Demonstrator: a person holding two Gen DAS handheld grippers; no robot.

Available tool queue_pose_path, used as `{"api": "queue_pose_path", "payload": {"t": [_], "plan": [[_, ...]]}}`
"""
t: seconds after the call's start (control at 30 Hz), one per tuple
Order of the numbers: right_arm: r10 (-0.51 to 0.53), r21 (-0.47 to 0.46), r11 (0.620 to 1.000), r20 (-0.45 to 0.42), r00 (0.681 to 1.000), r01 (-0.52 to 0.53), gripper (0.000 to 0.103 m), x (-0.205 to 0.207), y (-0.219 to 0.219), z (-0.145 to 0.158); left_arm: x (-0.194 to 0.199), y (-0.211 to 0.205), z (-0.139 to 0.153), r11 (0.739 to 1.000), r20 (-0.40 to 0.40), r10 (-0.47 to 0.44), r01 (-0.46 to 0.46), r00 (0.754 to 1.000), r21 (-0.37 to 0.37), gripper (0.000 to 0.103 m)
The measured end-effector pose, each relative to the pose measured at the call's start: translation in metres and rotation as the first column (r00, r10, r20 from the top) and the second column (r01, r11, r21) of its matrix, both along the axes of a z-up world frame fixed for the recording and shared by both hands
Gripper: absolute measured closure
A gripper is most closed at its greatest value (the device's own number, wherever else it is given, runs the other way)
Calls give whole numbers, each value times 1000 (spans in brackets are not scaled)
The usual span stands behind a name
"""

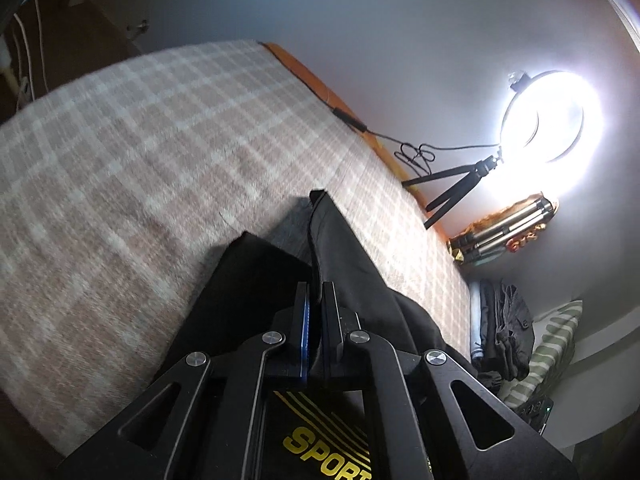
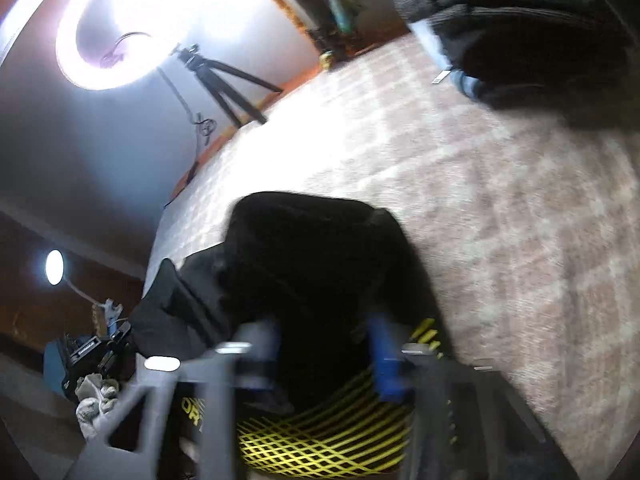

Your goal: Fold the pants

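Note:
Black sport pants (image 1: 344,248) with yellow print lie on a beige plaid bedspread (image 1: 140,152). My left gripper (image 1: 316,296) is shut on a fold of the pants, with the fabric pinched between its blue-padded fingers (image 1: 305,320). In the blurred right wrist view the pants (image 2: 312,252) are a bunched black heap with a yellow grid pattern. My right gripper (image 2: 324,336) stands with its jaws wide apart on either side of the fabric, its blue fingers (image 2: 384,356) not pressing it.
A lit ring light (image 1: 552,120) on a small black tripod (image 1: 452,188) stands at the bed's far edge against the wall. A pile of dark clothes (image 2: 520,20) lies further along the bed. A second gripper and a cloth (image 2: 96,392) lie beside the bed.

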State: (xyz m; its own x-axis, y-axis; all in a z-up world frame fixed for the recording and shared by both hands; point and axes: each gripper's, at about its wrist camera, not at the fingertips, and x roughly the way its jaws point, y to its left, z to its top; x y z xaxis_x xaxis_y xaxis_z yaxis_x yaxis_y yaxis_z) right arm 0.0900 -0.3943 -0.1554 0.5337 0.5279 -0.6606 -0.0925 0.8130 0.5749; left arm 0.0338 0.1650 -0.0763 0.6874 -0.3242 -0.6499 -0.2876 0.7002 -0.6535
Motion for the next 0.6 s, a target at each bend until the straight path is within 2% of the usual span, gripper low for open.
{"api": "queue_pose_path", "payload": {"t": [0.03,0.1,0.13,0.17,0.23,0.33,0.37,0.43,0.5,0.53,0.57,0.6], "plan": [[8,11,1000,5,1000,-8,72,-1,2,4,-3,3,2,1000,7,1,-1,1000,-1,100],[27,9,1000,33,999,-27,86,-7,3,11,-6,8,9,1000,20,7,-7,1000,1,100],[28,2,1000,47,999,-28,88,-11,3,16,-10,10,12,1000,26,8,-8,1000,-1,100],[27,10,1000,49,998,-27,88,-15,2,18,-14,13,16,1000,32,9,-9,999,0,100],[26,90,996,30,999,-28,87,-29,-9,16,-30,22,22,1000,40,13,-14,999,12,100],[28,85,996,-37,999,-25,82,-45,-21,1,-47,31,19,998,5,13,-13,1000,66,100],[40,82,996,-59,997,-35,78,-48,-22,-5,-52,36,14,998,-16,18,-16,1000,62,100],[53,79,996,-93,994,-46,63,-53,-26,-16,-60,45,2,999,-56,27,-24,998,43,100],[45,80,996,-96,994,-37,37,-51,-27,-20,-64,50,-9,999,-86,36,-33,996,39,100],[39,80,996,-91,995,-31,37,-49,-26,-20,-65,50,-11,999,-91,42,-39,995,38,100],[40,79,996,-78,996,-34,47,-47,-24,-20,-66,50,-12,998,-92,44,-41,995,40,100],[53,75,996,-66,996,-48,78,-44,-21,-19,-67,49,-11,998,-91,45,-41,995,45,100]]}}
